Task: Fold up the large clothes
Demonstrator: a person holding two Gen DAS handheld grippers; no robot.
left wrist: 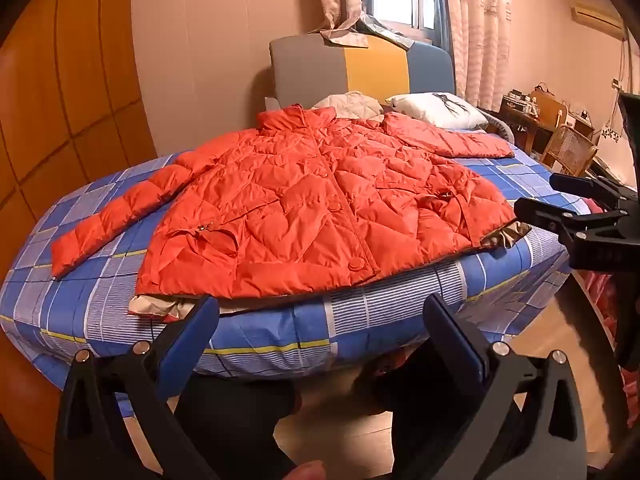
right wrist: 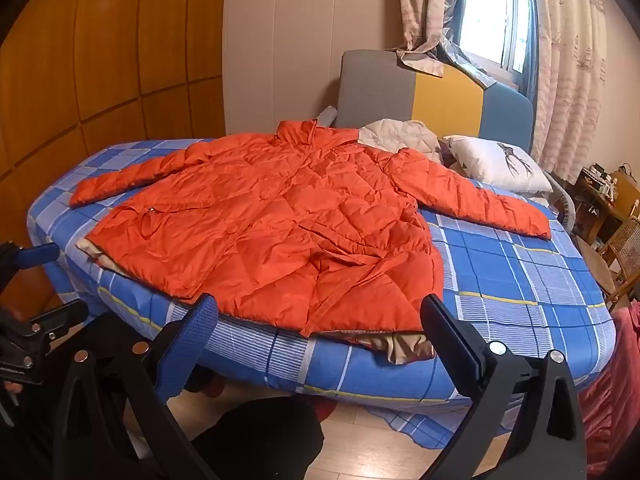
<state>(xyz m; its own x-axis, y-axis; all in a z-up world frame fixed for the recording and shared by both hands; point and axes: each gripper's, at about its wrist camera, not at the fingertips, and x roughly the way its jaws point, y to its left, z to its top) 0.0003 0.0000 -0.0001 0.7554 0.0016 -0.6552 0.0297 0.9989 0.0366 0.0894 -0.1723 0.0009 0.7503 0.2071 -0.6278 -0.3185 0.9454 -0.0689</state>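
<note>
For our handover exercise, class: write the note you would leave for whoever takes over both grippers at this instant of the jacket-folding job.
Left gripper: open, empty, held off the bed's near edge.
Right gripper: open, empty, also at the near edge, by the hem.
Orange quilted jacket: lies face up on the blue checked bedsheet, buttoned, both sleeves spread out to the sides, collar toward the headboard. Beige lining peeks out under the hem.
Pillow and a white garment sit beyond the collar.
Done: jacket laid out.
Left: every fold; sleeves in first, probably.
</note>
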